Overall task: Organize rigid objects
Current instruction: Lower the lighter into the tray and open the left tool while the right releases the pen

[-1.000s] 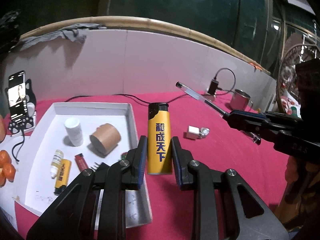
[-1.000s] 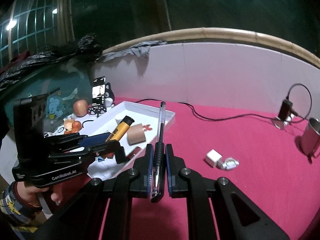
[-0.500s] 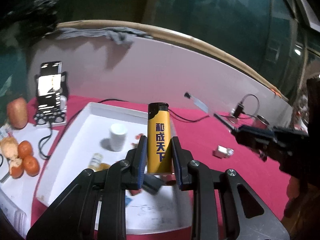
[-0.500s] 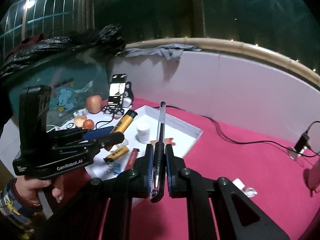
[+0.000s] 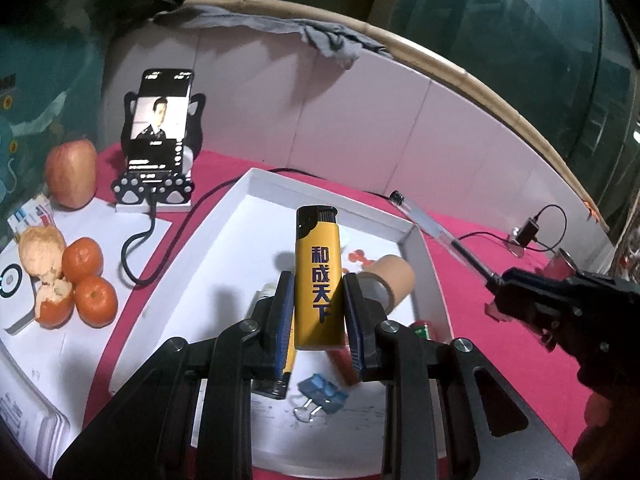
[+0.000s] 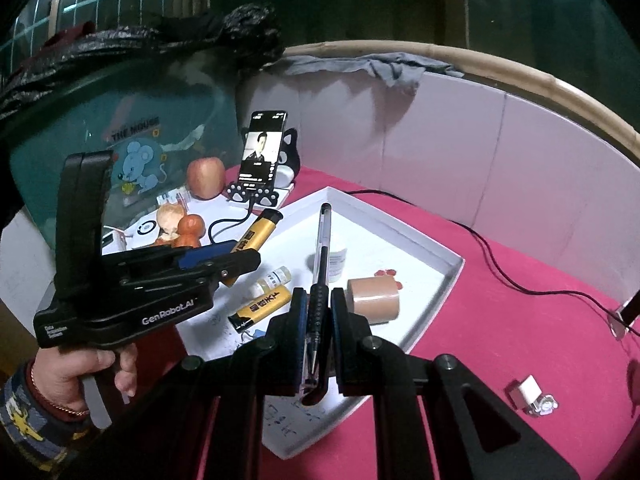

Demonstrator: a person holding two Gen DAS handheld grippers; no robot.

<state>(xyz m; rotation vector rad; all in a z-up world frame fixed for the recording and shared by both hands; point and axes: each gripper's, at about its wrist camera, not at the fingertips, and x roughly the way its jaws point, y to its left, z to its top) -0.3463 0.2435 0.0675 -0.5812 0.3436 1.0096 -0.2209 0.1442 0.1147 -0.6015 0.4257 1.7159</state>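
While clamped: lighter point(image 5: 318, 276), pen point(image 6: 320, 280).

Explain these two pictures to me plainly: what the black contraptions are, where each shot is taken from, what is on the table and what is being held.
No robot here: a person holds a hand-squeezed left gripper and a right gripper. Each carries a wide-angle camera looking along its jaws, so one picture is the left tool's view and the other the right's. The left jaws are shut on a yellow lighter; the right jaws are shut on a pen. Both hang over a white tray on a red cloth. The tray holds a tape roll, small bottles, another lighter and a blue binder clip. Beside it sit a phone on a stand, an apple and tangerines.
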